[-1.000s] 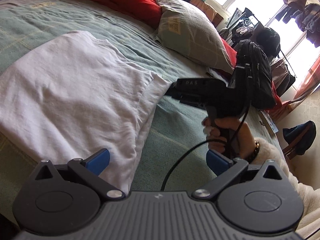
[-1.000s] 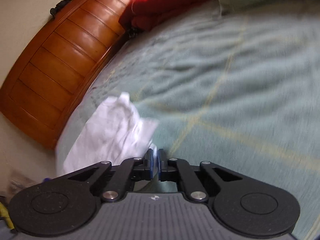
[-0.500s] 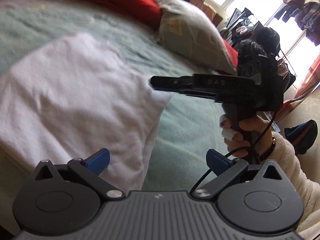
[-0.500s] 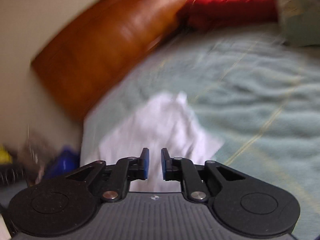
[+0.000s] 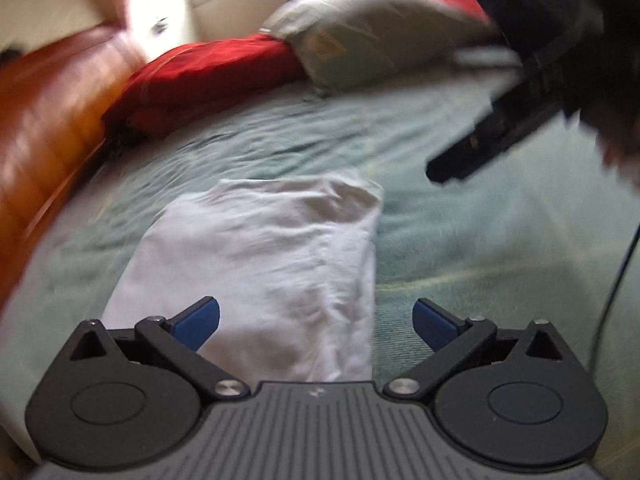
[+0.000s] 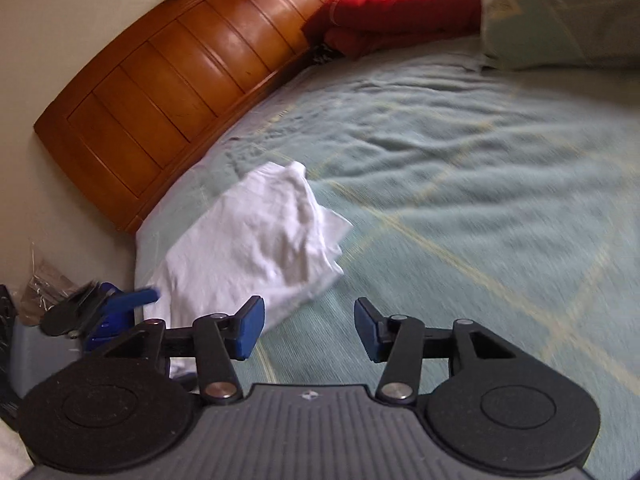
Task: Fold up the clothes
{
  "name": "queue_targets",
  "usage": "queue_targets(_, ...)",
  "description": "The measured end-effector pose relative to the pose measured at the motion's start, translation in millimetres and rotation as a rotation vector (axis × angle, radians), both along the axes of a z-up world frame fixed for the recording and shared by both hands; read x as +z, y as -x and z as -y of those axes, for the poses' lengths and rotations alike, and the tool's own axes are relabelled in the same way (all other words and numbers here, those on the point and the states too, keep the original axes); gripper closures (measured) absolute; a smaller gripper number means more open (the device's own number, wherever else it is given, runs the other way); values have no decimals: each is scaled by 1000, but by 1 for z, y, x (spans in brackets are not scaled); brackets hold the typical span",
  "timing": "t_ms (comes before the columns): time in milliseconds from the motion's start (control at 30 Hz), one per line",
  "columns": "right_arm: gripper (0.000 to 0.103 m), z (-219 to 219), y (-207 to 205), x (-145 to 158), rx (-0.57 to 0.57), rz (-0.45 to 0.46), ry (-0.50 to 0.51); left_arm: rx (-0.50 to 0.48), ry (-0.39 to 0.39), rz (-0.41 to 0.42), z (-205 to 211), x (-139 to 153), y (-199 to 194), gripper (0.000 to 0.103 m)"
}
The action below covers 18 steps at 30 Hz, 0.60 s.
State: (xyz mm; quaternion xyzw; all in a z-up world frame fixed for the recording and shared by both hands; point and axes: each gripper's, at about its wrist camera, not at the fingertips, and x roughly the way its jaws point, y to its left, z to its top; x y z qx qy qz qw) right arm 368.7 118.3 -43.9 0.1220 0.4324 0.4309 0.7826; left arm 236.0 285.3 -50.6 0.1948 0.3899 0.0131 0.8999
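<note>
White garment (image 5: 272, 256), one item, cotton-like, lying on the green bedspread (image 5: 460, 264) near the corner of the bed by the wooden headboard (image 5: 44, 120). Left wrist view: cloth lies as a long folded panel running away from the camera, far edge doubled over and slightly raised, probably because a fold was laid there loosely and not pressed flat. Left gripper (image 5: 316, 322), blue pads spread wide with nothing between them, hangs above the near end of the panel, apparently placed to take that end for the next fold. Right gripper (image 5: 480, 148), seen here as a blurred dark bar, stands clear of the cloth over bare bedspread, far right. Red bedding (image 5: 208, 76) and a pale pillow (image 5: 372, 28) are stacked at the head of the bed, well apart from the work area, so the folding space stays free. Right wrist view: same garment (image 6: 256, 248) appears as a rumpled, layered bundle near the mattress edge, right-hand corner splayed out in a point. Right gripper (image 6: 310, 330): jaws have just been opening, now standing half apart over bedspread, nothing between them, cloth lying ahead and to the left, untouched. Left gripper (image 6: 108, 304) shows at the left margin beside the bundle, blurred. Judged condition: partly folded; edges uneven, needs another fold or squaring up.
</note>
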Motion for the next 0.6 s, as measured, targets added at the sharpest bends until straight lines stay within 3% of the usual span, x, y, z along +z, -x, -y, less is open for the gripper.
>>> queue_targets(100, 45, 13, 2, -3, -29, -14, -2, -7, -95, 2, 9, -15, -18, 0)
queue_targets(200, 44, 26, 2, -5, -49, -16, -1, 93, -144, 50, -6, -7, -29, 1)
queue_targets(333, 42, 30, 0, -3, -24, -25, -31, 170, 9, 64, -37, 16, -30, 1)
queue_targets(500, 42, 14, -5, -6, 18, -26, -25, 201, 64, 52, -44, 25, -28, 1)
queue_targets(600, 42, 11, -4, -6, 25, -10, -17, 117, 170, 48, -37, 30, -21, 1)
